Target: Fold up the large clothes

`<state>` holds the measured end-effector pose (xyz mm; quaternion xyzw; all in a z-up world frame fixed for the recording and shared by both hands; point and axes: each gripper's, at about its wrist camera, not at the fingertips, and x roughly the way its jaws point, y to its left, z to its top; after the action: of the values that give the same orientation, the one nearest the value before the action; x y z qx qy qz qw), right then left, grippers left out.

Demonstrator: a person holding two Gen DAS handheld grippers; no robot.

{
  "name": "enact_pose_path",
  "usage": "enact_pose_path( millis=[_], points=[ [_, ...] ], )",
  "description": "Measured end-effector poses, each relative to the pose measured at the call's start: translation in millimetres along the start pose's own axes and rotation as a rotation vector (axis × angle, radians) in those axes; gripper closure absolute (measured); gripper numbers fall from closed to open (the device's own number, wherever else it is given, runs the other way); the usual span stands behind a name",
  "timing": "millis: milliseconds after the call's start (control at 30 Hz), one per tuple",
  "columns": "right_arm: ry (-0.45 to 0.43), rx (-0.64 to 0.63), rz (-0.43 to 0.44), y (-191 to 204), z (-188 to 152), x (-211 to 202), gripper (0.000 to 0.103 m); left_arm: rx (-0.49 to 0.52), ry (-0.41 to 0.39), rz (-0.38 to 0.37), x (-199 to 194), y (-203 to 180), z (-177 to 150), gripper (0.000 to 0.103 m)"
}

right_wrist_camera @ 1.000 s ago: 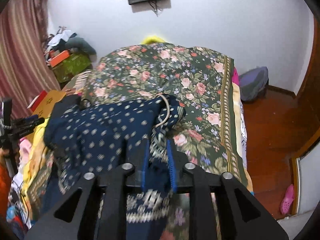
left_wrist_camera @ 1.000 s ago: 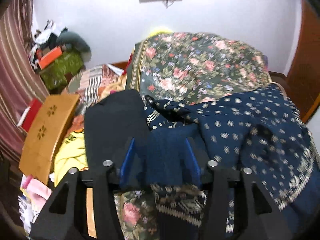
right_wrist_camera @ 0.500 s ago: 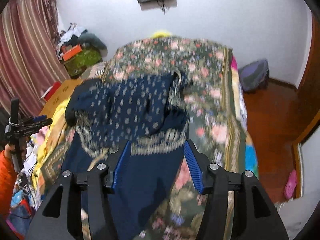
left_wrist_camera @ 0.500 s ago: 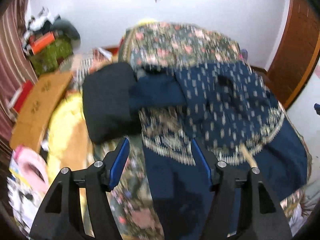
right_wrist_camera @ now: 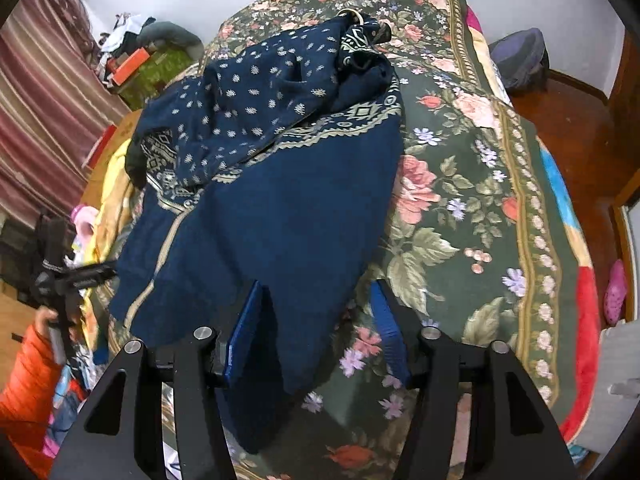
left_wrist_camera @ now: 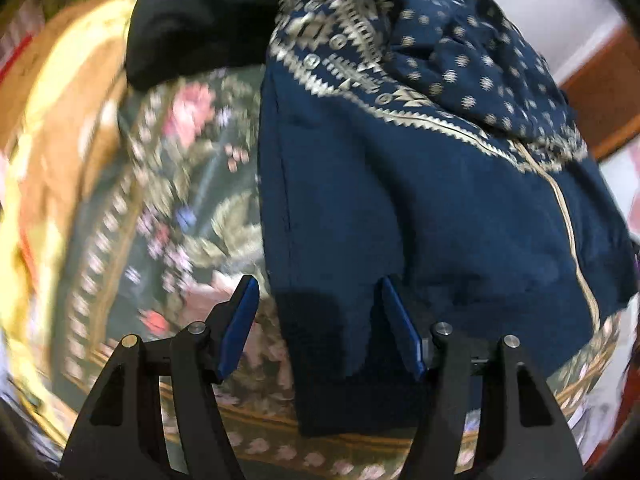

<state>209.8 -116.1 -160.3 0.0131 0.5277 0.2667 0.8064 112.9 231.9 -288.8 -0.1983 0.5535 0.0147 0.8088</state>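
Garment: a large navy garment (right_wrist_camera: 280, 216) with a cream patterned band and a dotted upper part lies spread on the bed, its plain lower part toward the cameras.
Bed cover: a dark green floral blanket (right_wrist_camera: 472, 184) lies under the garment and shows bare to its right in the right wrist view.
Left gripper (left_wrist_camera: 318, 322): jaws stand apart, pointing steeply down at the garment's near left corner. The blue pads do not press on the cloth; the hem's corner lies between them, nearer the right pad.
Right gripper (right_wrist_camera: 316, 318): jaws are opening. The garment's near right corner lies between them, against or just beside the left pad; the right pad stands clear over the blanket. No grip on the cloth.
Black garment (left_wrist_camera: 192, 20): a dark folded piece lies beyond the blanket's left part, touching the navy garment's upper left edge.
Left hand (right_wrist_camera: 50, 322): seen at the left edge of the right wrist view, in an orange sleeve (right_wrist_camera: 24, 372), holding the other gripper's handle.
Image quality: the left wrist view is blurred at its left side.
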Motion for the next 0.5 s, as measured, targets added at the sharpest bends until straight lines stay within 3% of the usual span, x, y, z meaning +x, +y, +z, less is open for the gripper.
enact_pose_path(
  millis=[133,267,333,400,500],
  points=[
    [-0.040,0.024,0.012,0,1,2,0.044,-0.207,-0.028,-0.150,10,20,-11,0.044],
    [-0.082,0.040,0.011,3,3,2,0.045,-0.204,-0.051,-0.207,5,17,-17,0.064],
    [-0.105,0.031,0.031,5,3,-3,0.055,-0.167,-0.050,-0.210,-1,7,-15,0.090],
    [-0.114,0.030,0.069,7,5,-8,0.080,-0.127,-0.066,-0.194,-10,-6,-11,0.091],
    [-0.102,0.070,0.172,3,11,-10,0.093,-0.080,-0.104,-0.193,-26,-21,1,0.093]
  ],
)
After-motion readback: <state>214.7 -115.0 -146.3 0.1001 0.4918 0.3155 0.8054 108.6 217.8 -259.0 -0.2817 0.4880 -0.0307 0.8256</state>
